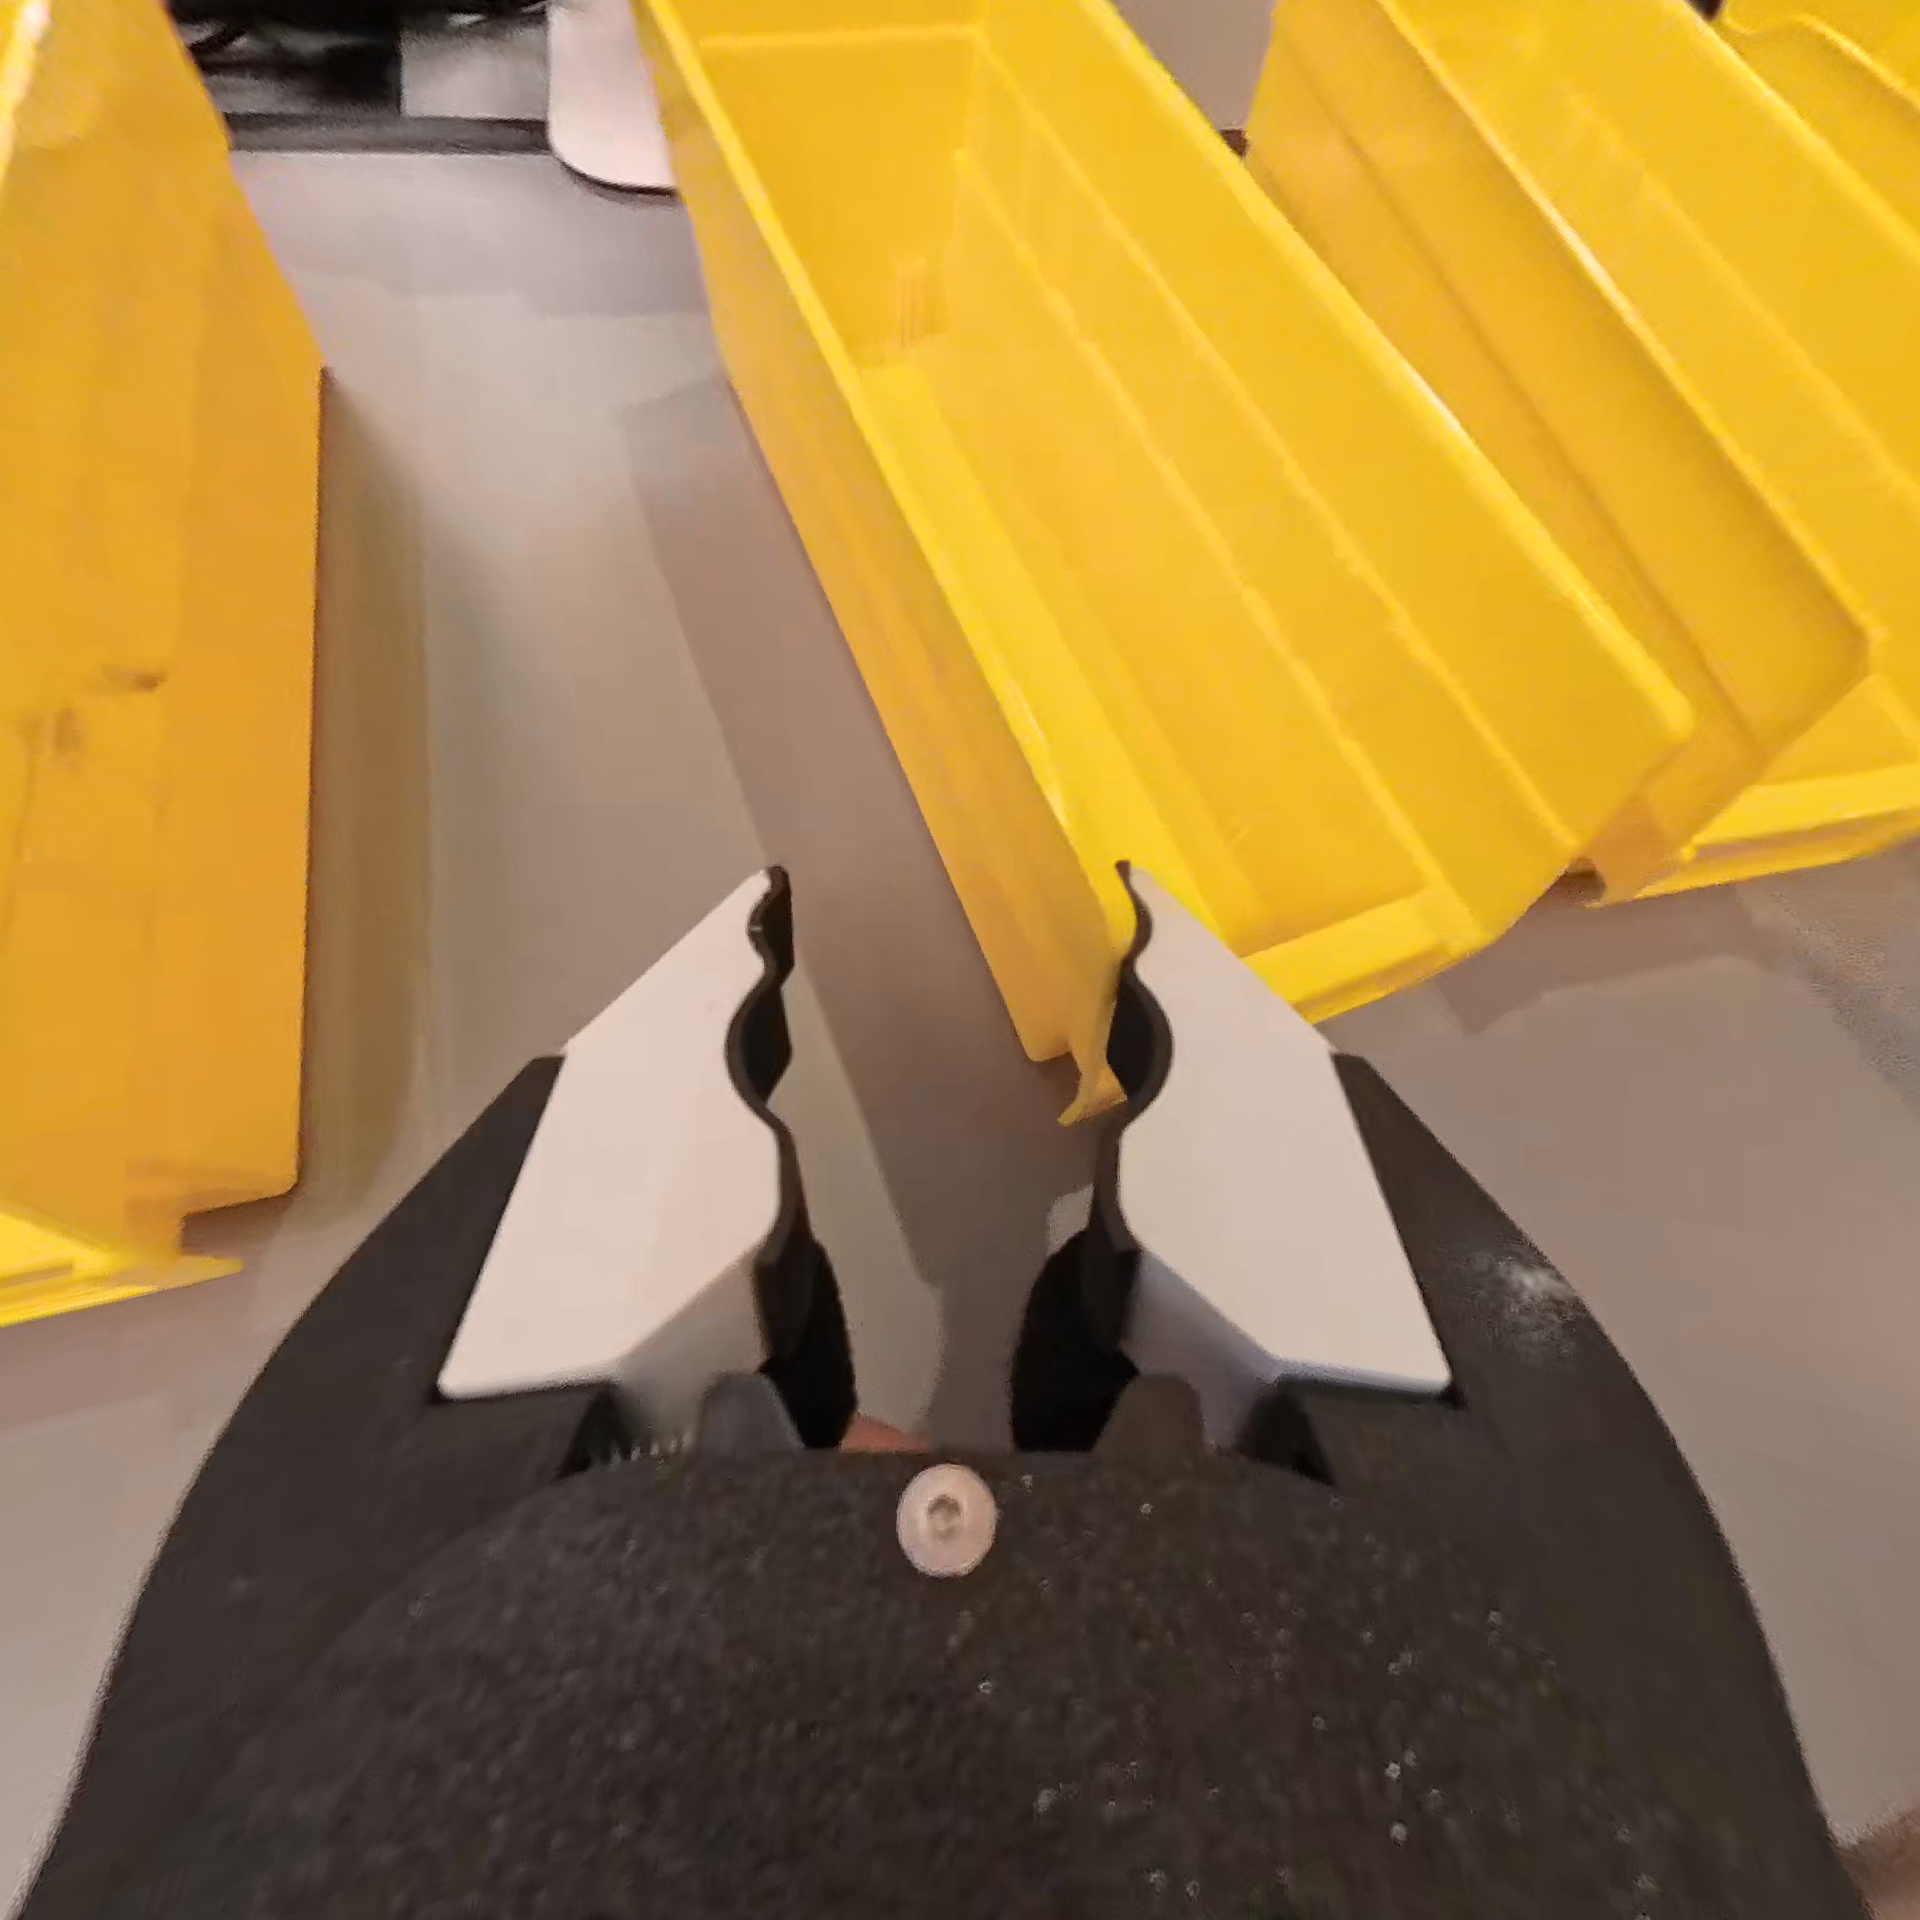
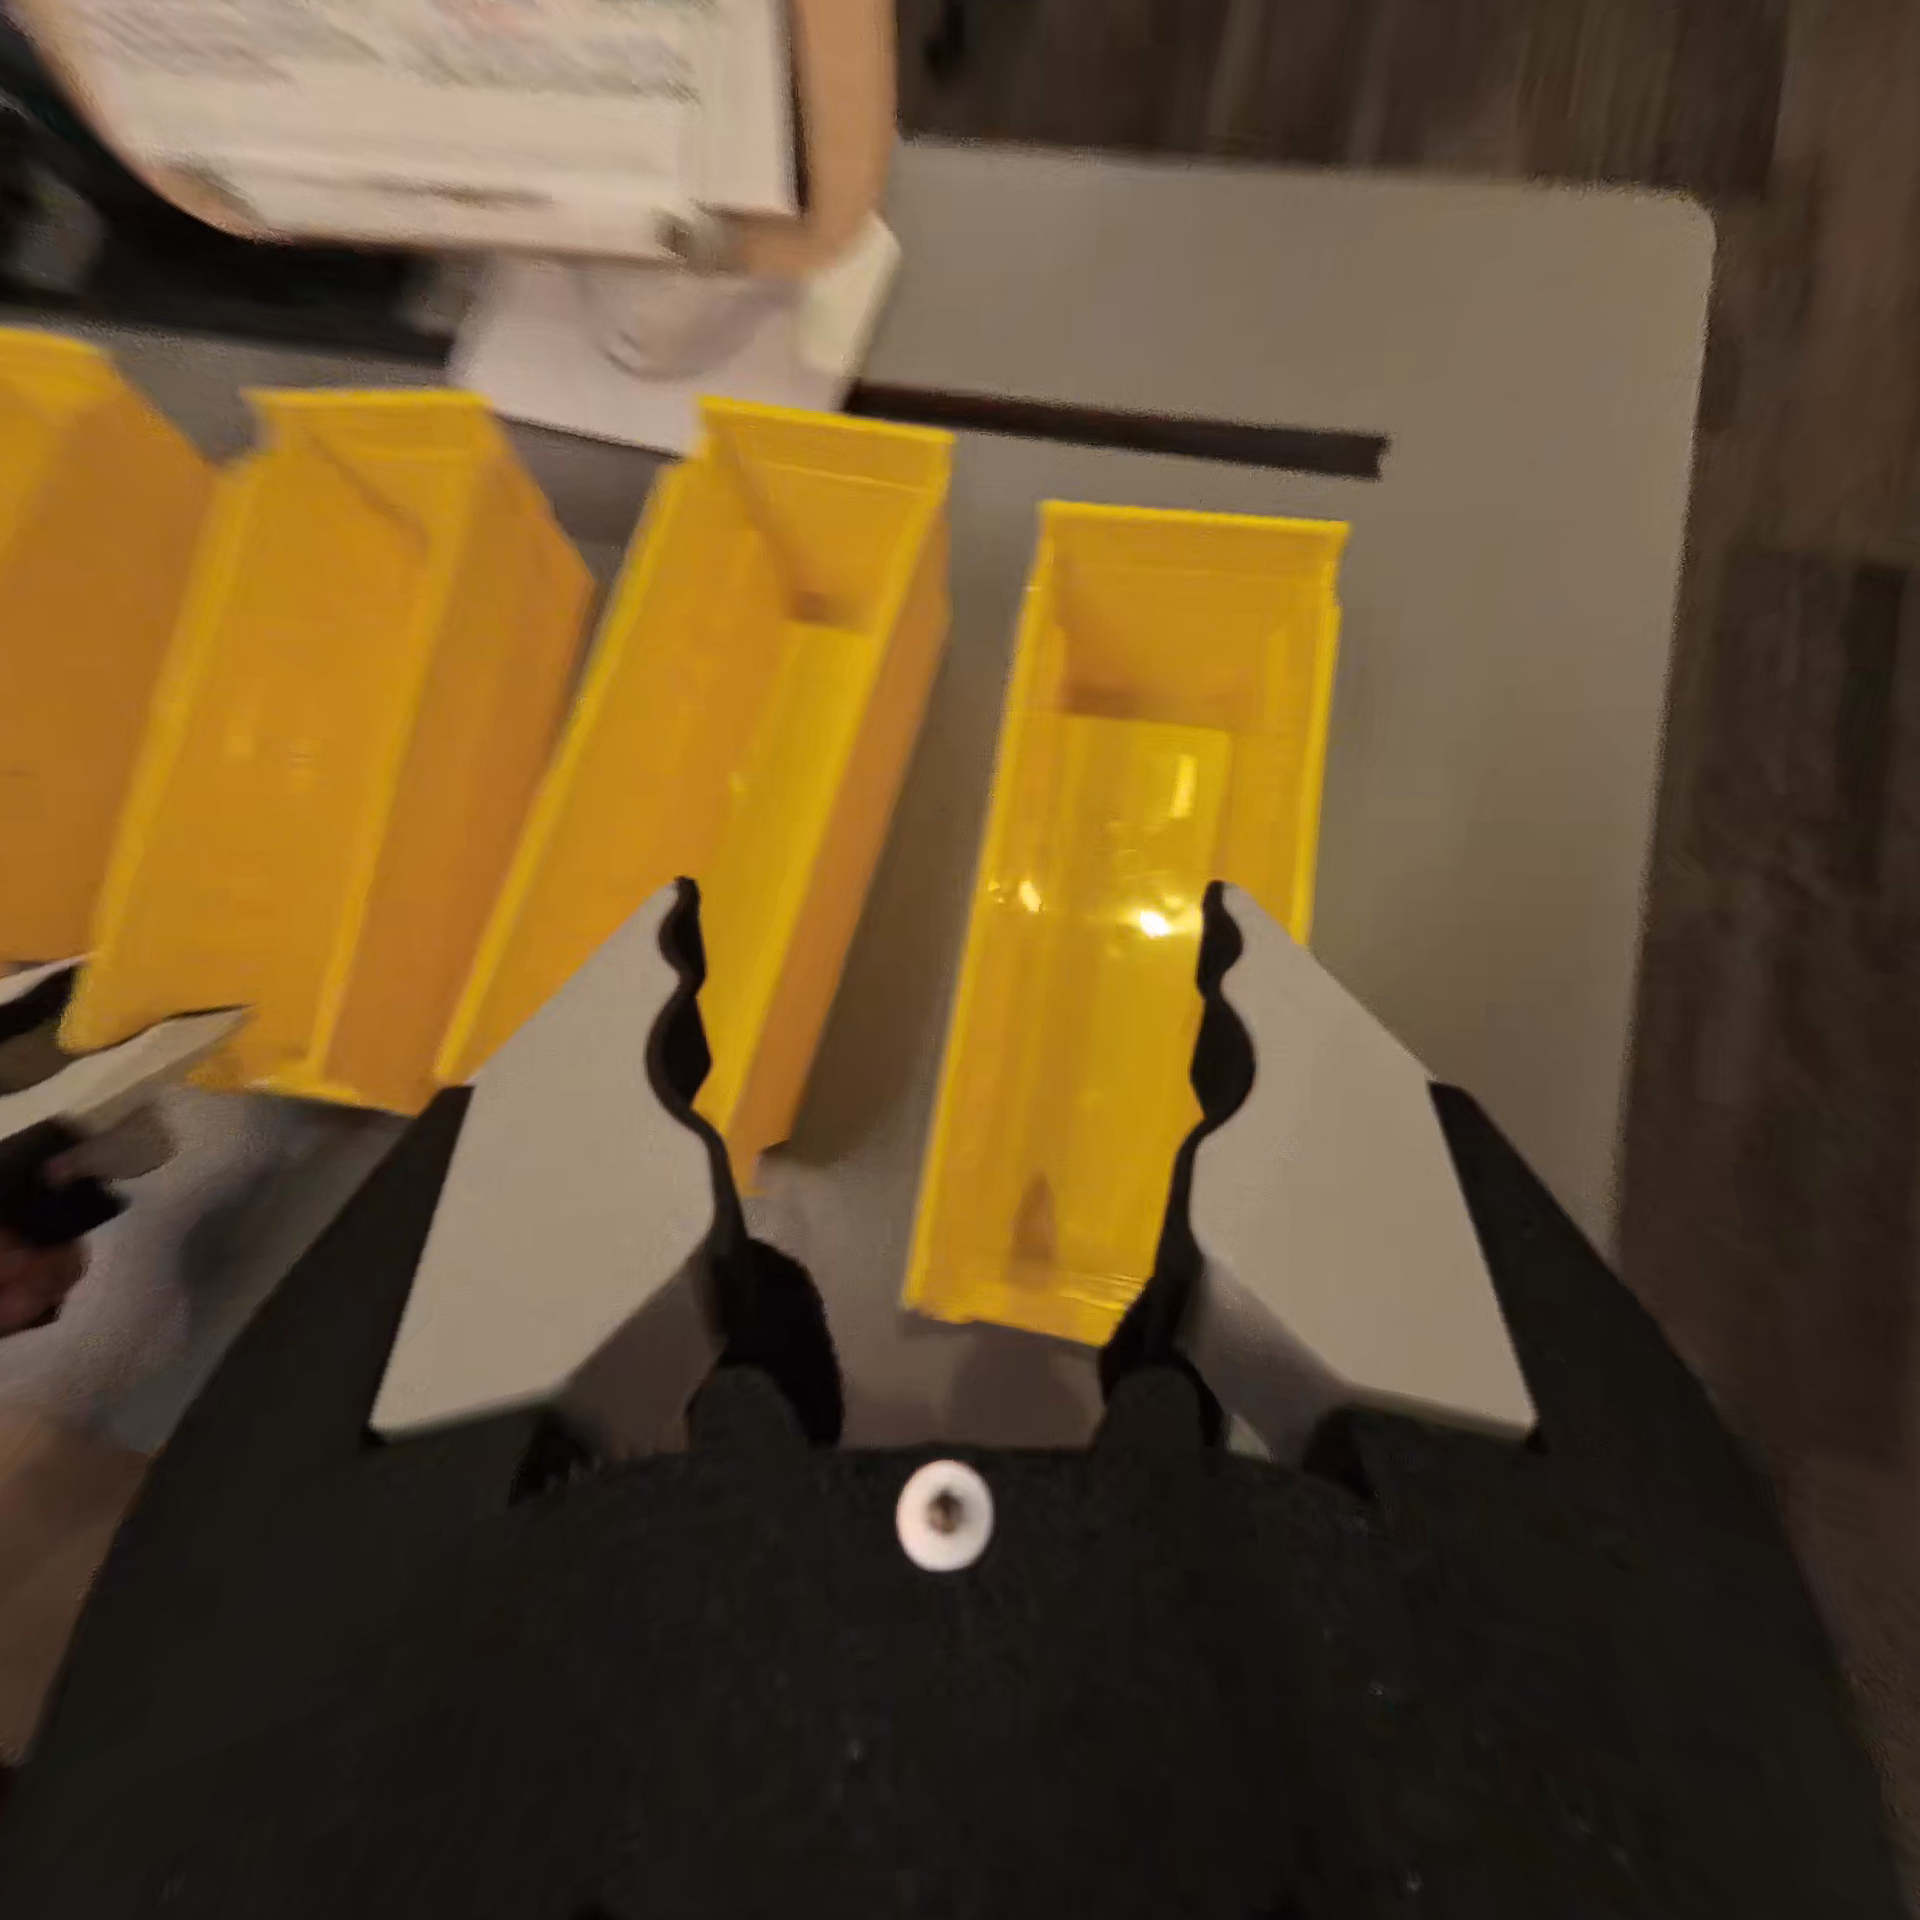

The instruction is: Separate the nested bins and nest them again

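Four long yellow plastic bins spread side by side, apart, on the grey tabletop (image 2: 1455, 416); separating apparently done, nesting next. Rightmost bin (image 2: 1164, 790) just beyond the right gripper (image 2: 951, 888), fingers spread wide, empty. Middle bin (image 1: 1091, 499) with its near corner touching one finger of the left gripper (image 1: 951, 873), likewise parted, gripping nothing. Best to pinch one side wall near the rim, lift level, lower straight into the neighbour. White box (image 2: 416, 104) behind.

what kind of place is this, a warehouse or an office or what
Probably an office or lab room: yellow bins lined up on a grey table, wood-look floor beside it, and a cardboard box behind.
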`<state>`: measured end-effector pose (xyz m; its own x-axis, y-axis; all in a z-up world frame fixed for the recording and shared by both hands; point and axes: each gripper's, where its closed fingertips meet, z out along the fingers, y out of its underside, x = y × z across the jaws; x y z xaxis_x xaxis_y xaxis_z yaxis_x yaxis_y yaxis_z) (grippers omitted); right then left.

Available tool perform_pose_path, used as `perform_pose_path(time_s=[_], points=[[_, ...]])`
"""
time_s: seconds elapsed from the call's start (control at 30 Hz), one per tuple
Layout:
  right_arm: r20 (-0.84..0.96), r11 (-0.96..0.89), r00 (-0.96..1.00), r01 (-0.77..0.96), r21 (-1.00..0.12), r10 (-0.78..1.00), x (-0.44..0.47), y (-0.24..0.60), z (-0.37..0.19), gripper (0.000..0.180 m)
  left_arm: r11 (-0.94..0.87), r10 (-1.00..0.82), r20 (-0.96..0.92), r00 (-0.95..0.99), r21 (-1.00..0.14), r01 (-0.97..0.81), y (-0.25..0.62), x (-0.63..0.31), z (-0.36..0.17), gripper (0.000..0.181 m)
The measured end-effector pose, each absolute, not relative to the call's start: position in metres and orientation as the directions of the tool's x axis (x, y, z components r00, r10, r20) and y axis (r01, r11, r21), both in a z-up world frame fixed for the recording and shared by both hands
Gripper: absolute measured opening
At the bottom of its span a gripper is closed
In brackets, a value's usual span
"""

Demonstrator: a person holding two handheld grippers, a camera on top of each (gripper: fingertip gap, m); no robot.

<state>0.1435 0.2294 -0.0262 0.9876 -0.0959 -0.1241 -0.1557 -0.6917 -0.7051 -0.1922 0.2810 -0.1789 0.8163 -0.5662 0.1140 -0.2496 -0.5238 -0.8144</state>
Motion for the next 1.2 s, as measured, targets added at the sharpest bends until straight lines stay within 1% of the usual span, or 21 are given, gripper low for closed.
perform_pose_path(time_s=[0.07, 0.1, 0.13, 0.2, 0.23, 0.27, 0.3, 0.37, 0.43, 0.53, 0.6, 0.67, 0.77, 0.83, 0.87, 0.9, 0.97, 1.1, 1.2], points=[[-0.174, -0.576, 0.982, -0.181, -0.798, -0.068, 0.107, 0.191, -0.033, 0.085, -0.528, -0.542, 0.108, 0.833, -0.815, -0.238, 0.286, -0.202, -0.178, 0.048], [-0.185, -0.529, 0.980, -0.196, -0.826, -0.076, 0.092, 0.173, -0.044, 0.077, -0.528, -0.534, 0.093, 0.841, -0.813, -0.245, 0.288, -0.206, -0.180, 0.047], [-0.183, -0.502, 0.977, -0.213, -0.838, -0.108, 0.080, 0.154, -0.062, 0.075, -0.530, -0.537, 0.085, 0.839, -0.807, -0.258, 0.288, -0.208, -0.181, 0.045], [-0.149, -0.523, 0.975, -0.214, -0.825, -0.165, 0.063, 0.117, -0.105, 0.075, -0.526, -0.550, 0.089, 0.831, -0.809, -0.261, 0.288, -0.207, -0.182, 0.036], [-0.152, -0.532, 0.971, -0.229, -0.815, -0.184, 0.054, 0.102, -0.124, 0.075, -0.522, -0.553, 0.088, 0.828, -0.812, -0.263, 0.288, -0.206, -0.182, 0.028], [-0.181, -0.531, 0.967, -0.249, -0.810, -0.177, 0.042, 0.090, -0.139, 0.075, -0.519, -0.571, 0.094, 0.816, -0.811, -0.270, 0.285, -0.203, -0.184, 0.011], [-0.208, -0.524, 0.963, -0.267, -0.809, -0.170, 0.031, 0.081, -0.150, 0.076, -0.513, -0.572, 0.088, 0.815, -0.814, -0.271, 0.285, -0.202, -0.185, 0.006], [-0.234, -0.505, 0.961, -0.277, -0.818, -0.148, 0.018, 0.070, -0.159, 0.075, -0.488, -0.556, 0.046, 0.830, -0.826, -0.282, 0.286, -0.204, -0.185, 0.004], [-0.229, -0.480, 0.969, -0.245, -0.842, -0.092, 0.009, 0.075, -0.154, 0.075, -0.483, -0.505, -0.008, 0.863, -0.826, -0.291, 0.289, -0.212, -0.185, 0.002], [-0.133, -0.466, 0.987, -0.159, -0.870, -0.089, 0.013, 0.106, -0.153, 0.074, -0.504, -0.443, 0.029, 0.896, -0.835, -0.223, 0.287, -0.223, -0.185, 0.001], [-0.098, -0.490, 0.991, -0.130, -0.862, -0.090, 0.015, 0.132, -0.159, 0.073, -0.511, -0.414, 0.040, 0.910, -0.837, -0.196, 0.283, -0.228, -0.185, 0.001], [-0.127, -0.482, 0.989, -0.151, -0.863, -0.082, 0.015, 0.159, -0.163, 0.071, -0.512, -0.397, 0.043, 0.917, -0.840, -0.182, 0.280, -0.229, -0.185, 0.001], [-0.208, -0.467, 0.973, -0.228, -0.854, -0.095, 0.022, 0.190, -0.167, 0.067, -0.522, -0.364, 0.065, 0.929, -0.840, -0.146, 0.281, -0.229, -0.185, 0.001], [-0.230, -0.454, 0.965, -0.263, -0.851, -0.128, 0.031, 0.201, -0.171, 0.056, -0.530, -0.340, 0.079, 0.937, -0.839, -0.121, 0.283, -0.228, -0.184, 0.001], [-0.248, -0.449, 0.961, -0.276, -0.850, -0.121, 0.030, 0.205, -0.172, 0.043, -0.532, -0.328, 0.082, 0.941, -0.839, -0.112, 0.284, -0.228, -0.184, 0.002], [-0.254, -0.443, 0.958, -0.285, -0.850, -0.130, 0.032, 0.208, -0.173, 0.037, -0.536, -0.313, 0.090, 0.945, -0.839, -0.097, 0.285, -0.228, -0.184, 0.002], [-0.221, -0.456, 0.963, -0.267, -0.849, -0.152, 0.036, 0.211, -0.177, 0.010, -0.548, -0.287, 0.108, 0.952, -0.834, -0.071, 0.286, -0.227, -0.184, 0.002], [-0.143, -0.490, 0.982, -0.188, -0.851, -0.127, 0.033, 0.212, -0.178, 0.008, -0.557, -0.260, 0.153, 0.953, -0.830, -0.019, 0.286, -0.228, -0.184, 0.002], [-0.136, -0.502, 0.979, -0.196, -0.842, -0.155, 0.036, 0.210, -0.179, 0.003, -0.533, -0.283, 0.092, 0.955, -0.843, -0.077, 0.285, -0.230, -0.185, 0.002]])
